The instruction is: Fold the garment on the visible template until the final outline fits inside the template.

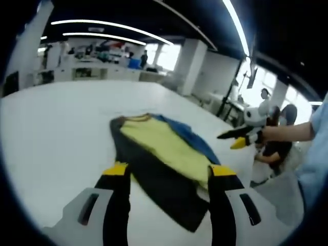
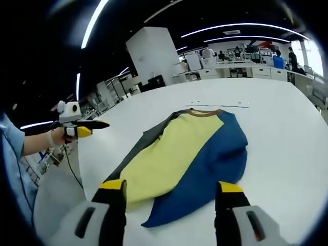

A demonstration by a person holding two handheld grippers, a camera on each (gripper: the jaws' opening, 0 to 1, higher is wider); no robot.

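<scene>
the left gripper has its yellow-tipped fingers spread wide, holding nothing; the garment, yellow, dark grey and blue, lies flat on the white table just beyond and between them. the right gripper is likewise spread apart and empty, fingers hovering at the garment's near hem, the blue side running toward the right finger. in the right gripper view the left gripper sits off the table's edge.

Both views face the garment from opposite sides, raised above it.
</scene>
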